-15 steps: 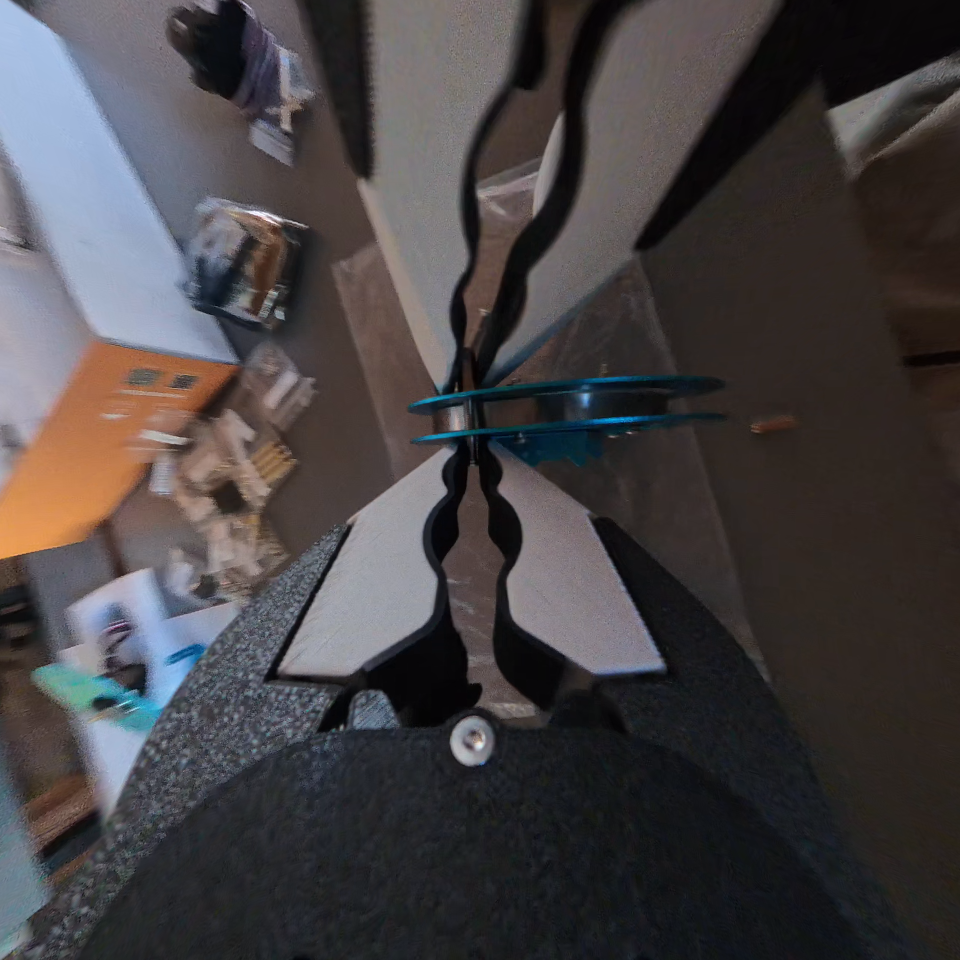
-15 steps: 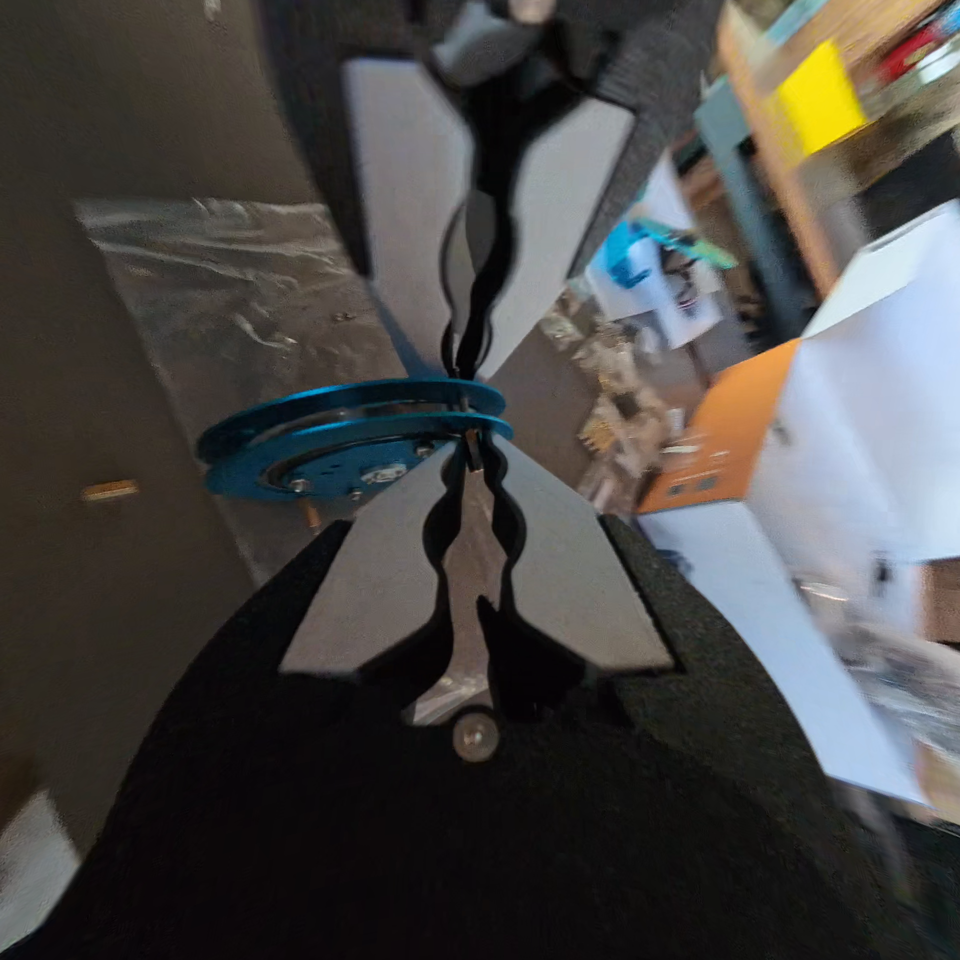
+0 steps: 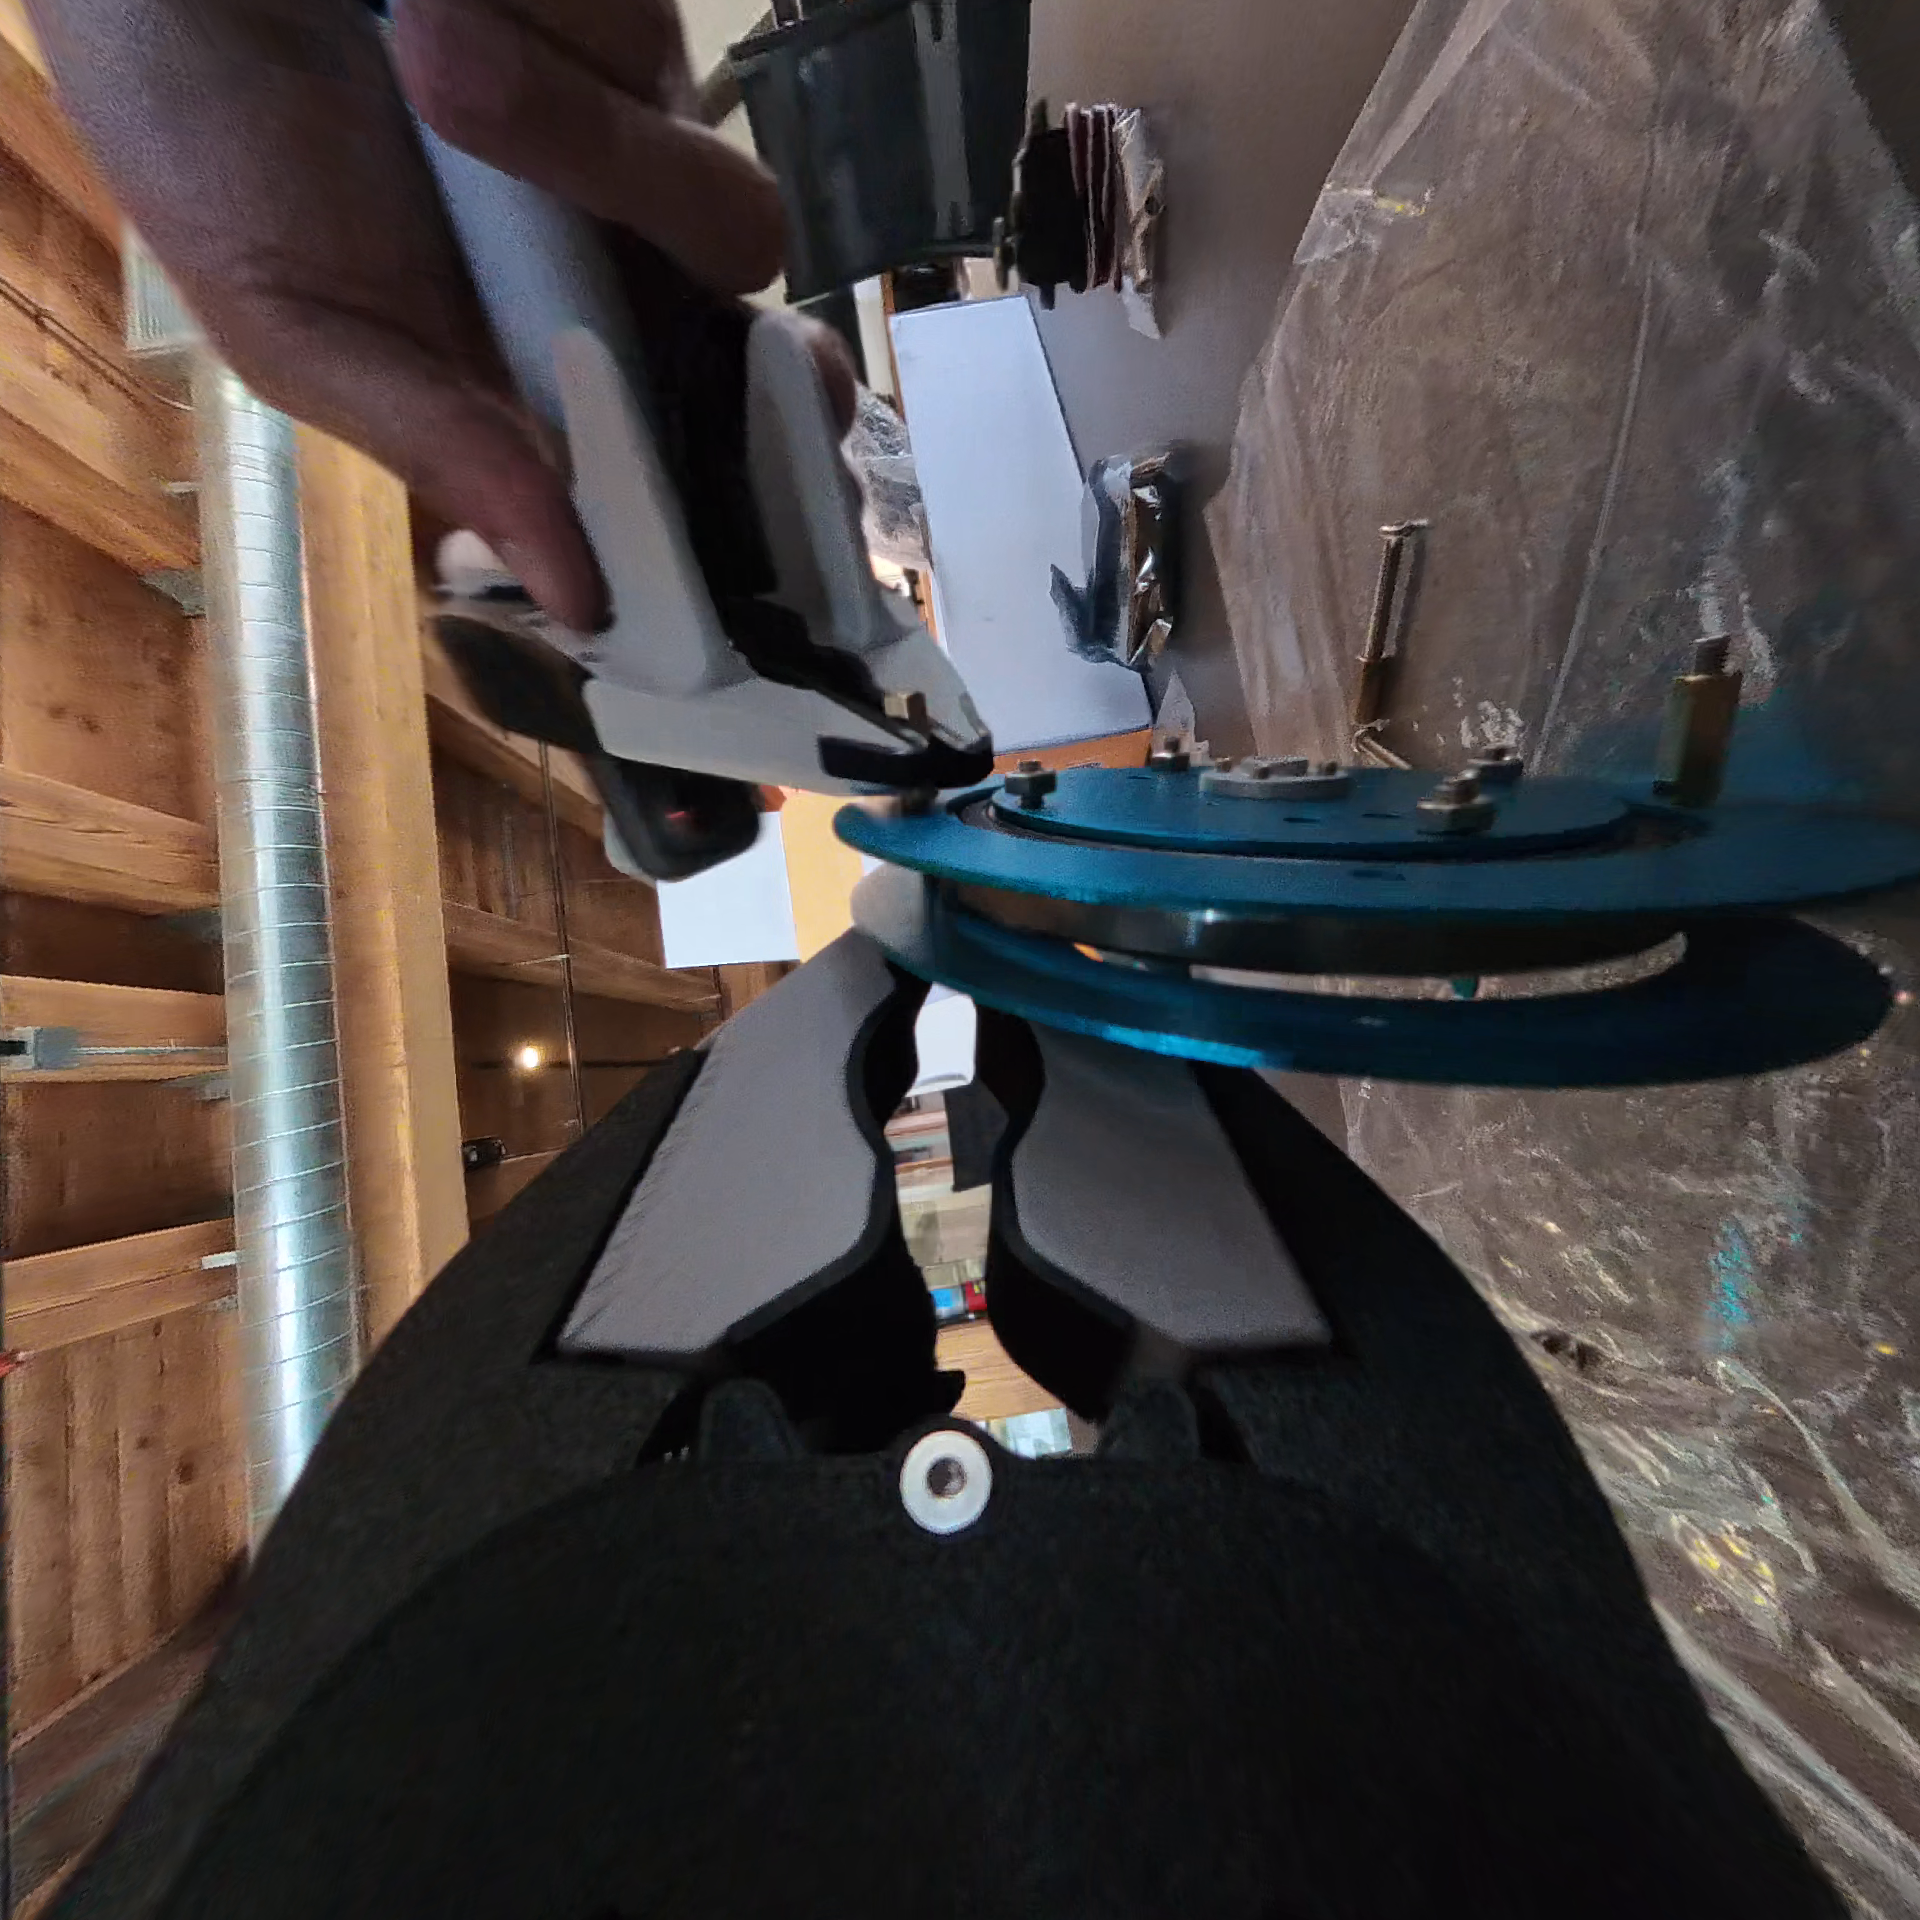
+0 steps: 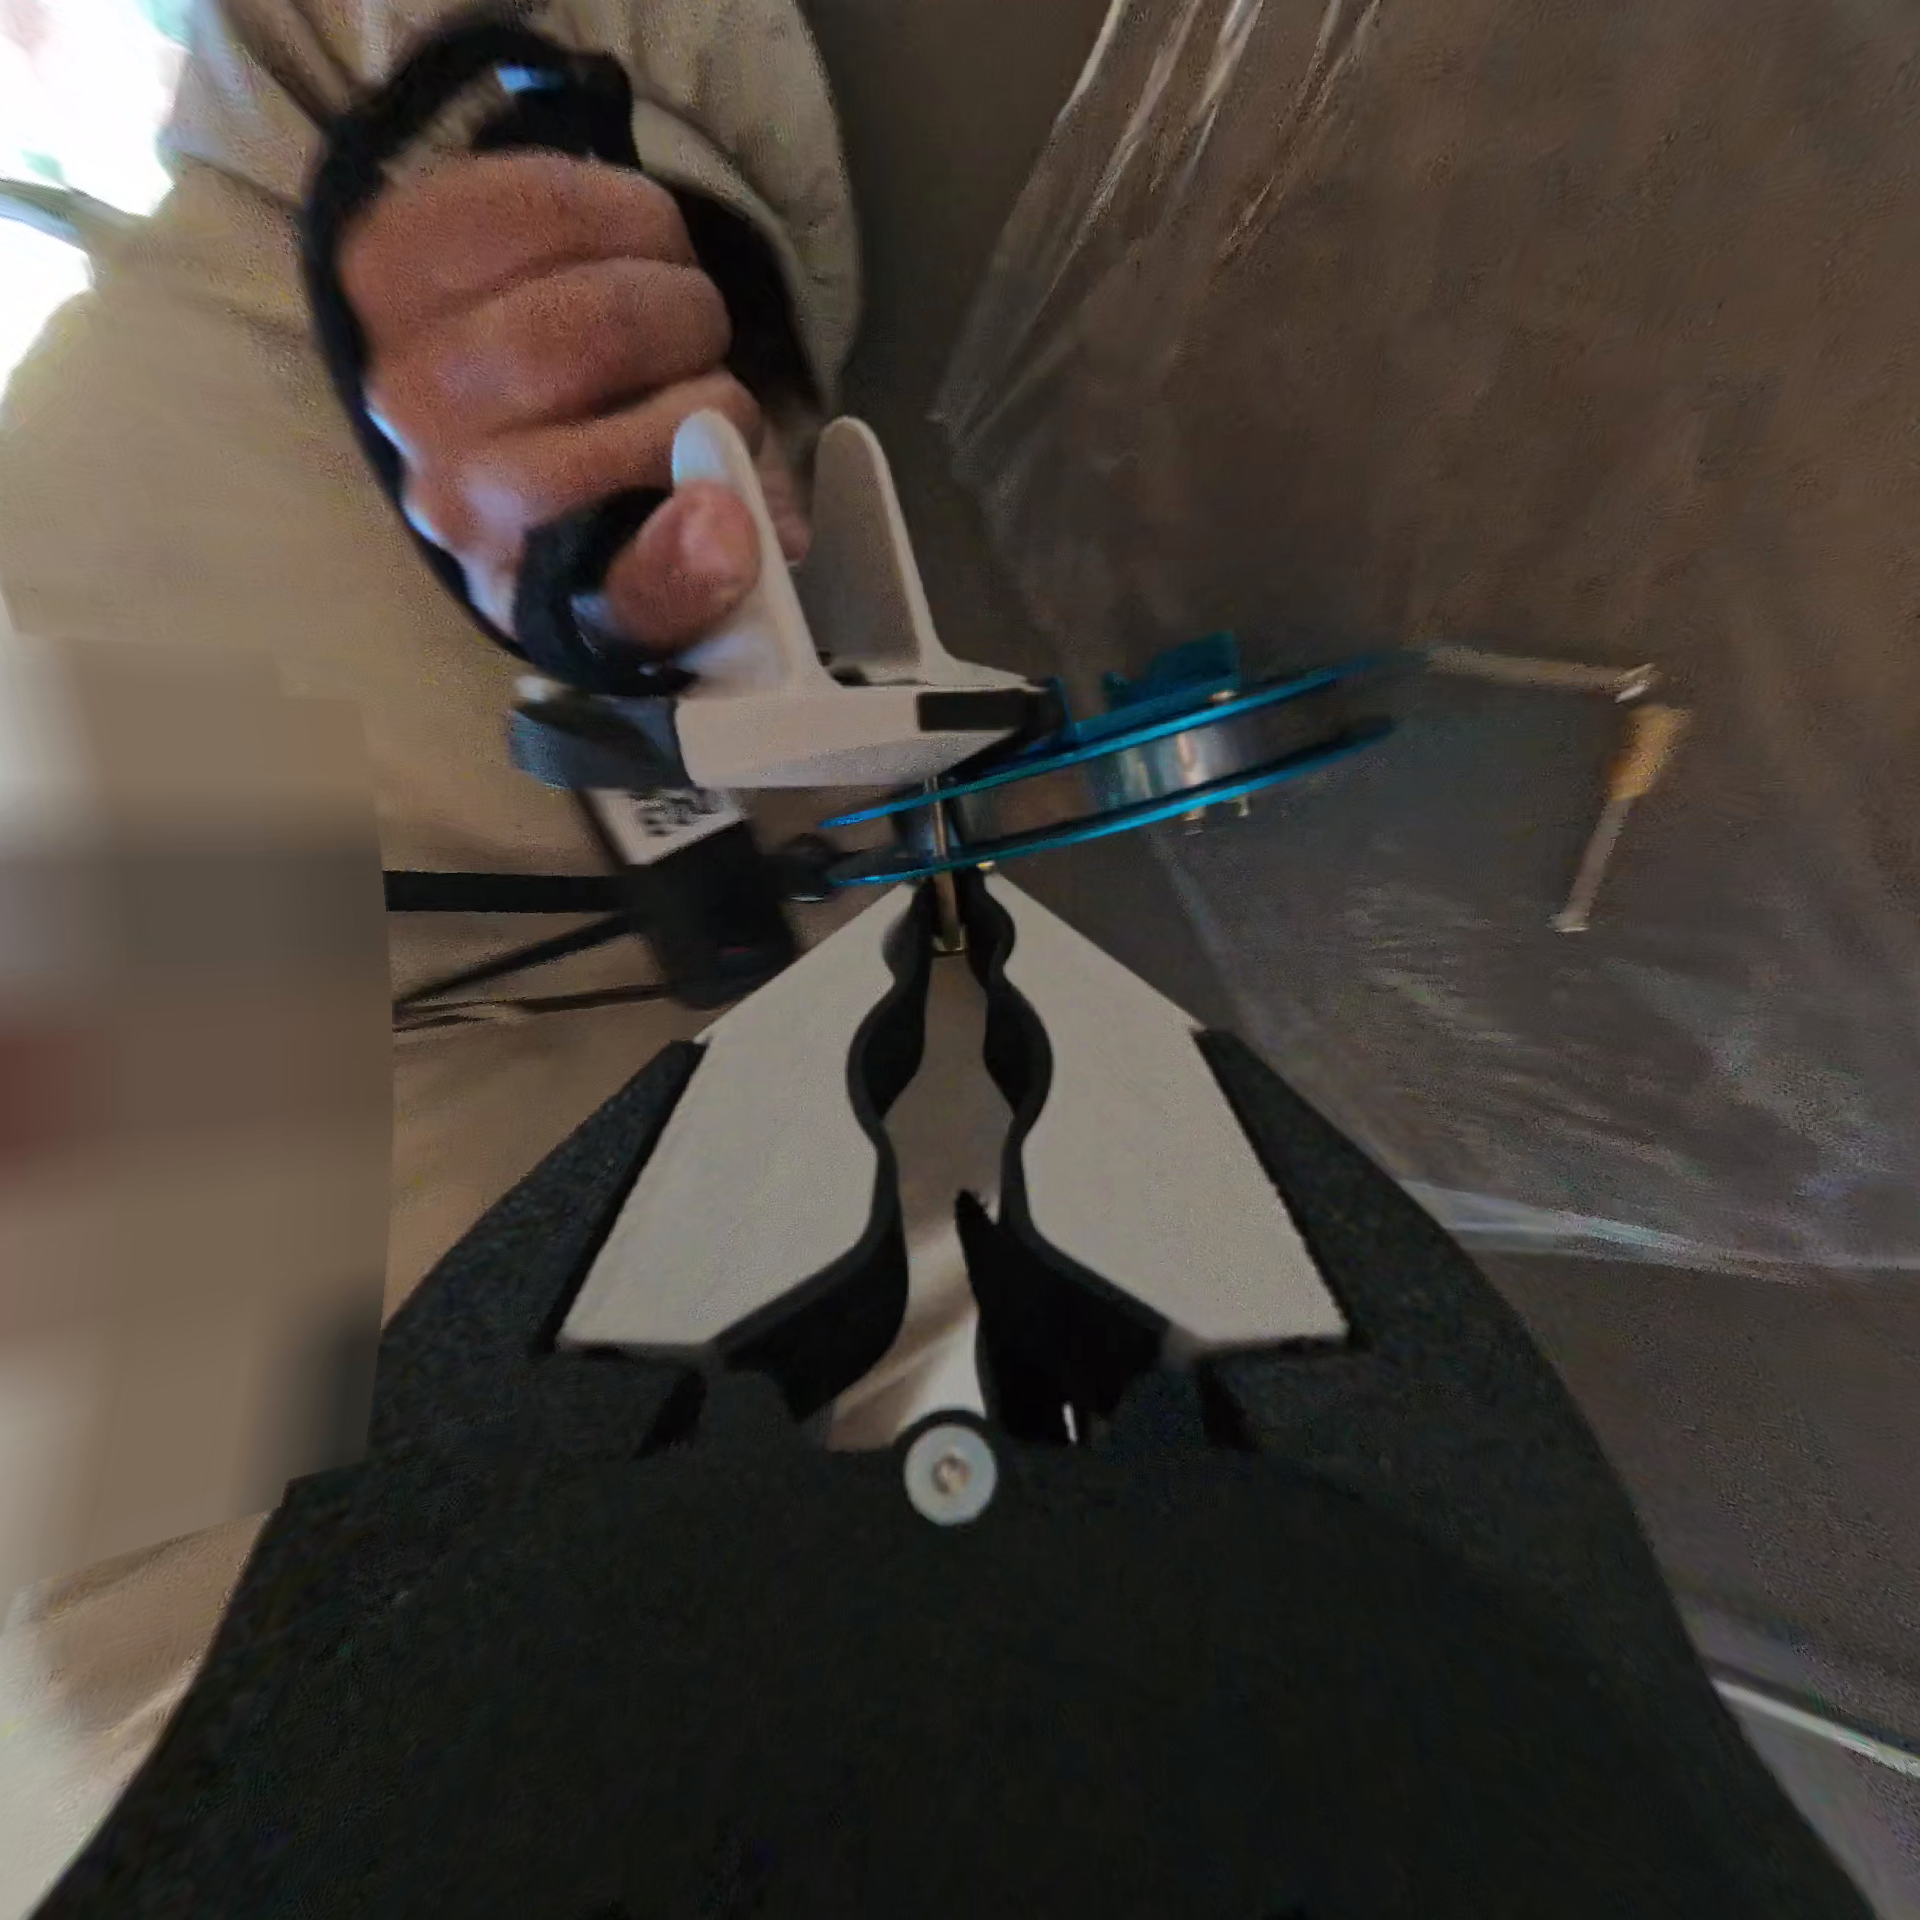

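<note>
The table (image 3: 1226,83) is a dull grey-brown top with a crinkled clear plastic sheet (image 3: 1558,364) spread over it. Behind it run rough timber beams (image 3: 94,831) and a ribbed silver duct (image 3: 260,831). A white box (image 3: 987,520) with an orange end and a shiny foil packet (image 3: 1132,561) sit farther along the table.

The discs (image 3: 1351,862) are two thin blue metal plates with a dark ring sandwiched between. They are studded with small nuts and a brass standoff, and are held in the air over the sheet. The left gripper (image 3: 940,997), with grey fingers edged in black rubber, is clamped on their rim. Its tips are hidden behind the lower plate in its own view.

The right gripper (image 4: 948,904) is pinched tight on a slim brass post (image 4: 948,938) that sticks out below the lower plate at the rim. A hand (image 4: 540,343) in a beige sleeve (image 4: 156,468) grips the left tool, and another hand (image 3: 364,260) holds the right.

A loose brass standoff (image 3: 1387,623) lies on the sheet near the discs. The right wrist view is smeared, so the fittings between the plates are hard to make out.
</note>
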`<state>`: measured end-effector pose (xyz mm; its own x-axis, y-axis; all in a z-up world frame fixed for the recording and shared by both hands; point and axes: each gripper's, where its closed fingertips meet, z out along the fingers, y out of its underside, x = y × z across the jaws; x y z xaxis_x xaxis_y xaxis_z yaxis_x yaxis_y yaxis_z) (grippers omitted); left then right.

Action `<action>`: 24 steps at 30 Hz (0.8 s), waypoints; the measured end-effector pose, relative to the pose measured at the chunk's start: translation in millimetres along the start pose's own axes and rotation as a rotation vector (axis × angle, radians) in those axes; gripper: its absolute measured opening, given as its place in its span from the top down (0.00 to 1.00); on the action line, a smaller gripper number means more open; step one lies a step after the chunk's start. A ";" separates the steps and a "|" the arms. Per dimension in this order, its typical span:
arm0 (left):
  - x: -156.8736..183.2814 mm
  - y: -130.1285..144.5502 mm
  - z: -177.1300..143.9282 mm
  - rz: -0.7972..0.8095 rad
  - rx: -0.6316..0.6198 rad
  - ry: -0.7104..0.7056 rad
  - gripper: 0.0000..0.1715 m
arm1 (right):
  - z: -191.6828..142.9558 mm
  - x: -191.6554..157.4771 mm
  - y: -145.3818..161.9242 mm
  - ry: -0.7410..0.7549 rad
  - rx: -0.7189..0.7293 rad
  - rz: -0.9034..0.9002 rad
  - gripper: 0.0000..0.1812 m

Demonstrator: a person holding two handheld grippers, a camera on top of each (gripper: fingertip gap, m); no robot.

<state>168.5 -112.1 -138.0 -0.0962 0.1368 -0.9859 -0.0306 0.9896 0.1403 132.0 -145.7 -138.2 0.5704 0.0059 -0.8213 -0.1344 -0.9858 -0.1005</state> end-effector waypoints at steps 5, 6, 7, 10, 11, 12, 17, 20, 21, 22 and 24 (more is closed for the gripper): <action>4.8 2.5 -1.4 -0.119 0.031 0.121 1.00 | 2.6 -3.8 -2.4 -0.131 0.004 0.016 0.97; 7.2 3.1 -1.9 -0.167 0.038 0.182 1.00 | 2.3 -2.4 -3.7 -0.074 0.019 -0.052 0.97; 9.4 4.8 -2.2 -0.202 0.038 0.244 0.99 | 1.2 -0.3 -6.6 0.001 0.044 -0.124 0.97; 15.3 9.3 -4.4 -0.275 0.040 0.398 0.99 | -4.9 8.8 -17.4 0.336 0.136 -0.378 0.94; 18.2 10.3 -5.8 -0.296 0.041 0.447 0.99 | -5.9 10.8 -18.9 0.457 0.151 -0.463 0.91; 21.1 10.3 -8.0 -0.322 0.045 0.503 0.99 | -7.1 11.9 -21.2 0.575 0.170 -0.549 0.89; 30.7 12.0 -19.8 -0.369 0.104 0.797 0.99 | -22.1 16.6 -38.1 1.154 0.349 -0.884 0.87; 30.0 15.5 -19.6 -0.466 0.120 1.015 0.99 | -16.0 18.6 -36.0 1.345 0.399 -0.964 0.77; 30.6 18.1 -16.9 -0.460 0.126 1.051 0.99 | -20.1 18.6 -38.1 1.472 0.411 -1.005 0.77; 29.9 22.1 -11.6 -0.462 0.127 1.087 0.99 | -23.6 13.5 -39.7 1.582 0.446 -1.057 0.82; 31.3 20.0 -17.1 -0.516 0.160 1.212 0.99 | -18.8 3.6 -38.5 1.690 0.480 -1.185 0.86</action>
<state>147.8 -88.8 -164.4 -0.9326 -0.2967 -0.2057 -0.2231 0.9215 -0.3180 154.5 -110.9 -126.7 0.4813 0.0506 0.8751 0.7624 -0.5168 -0.3894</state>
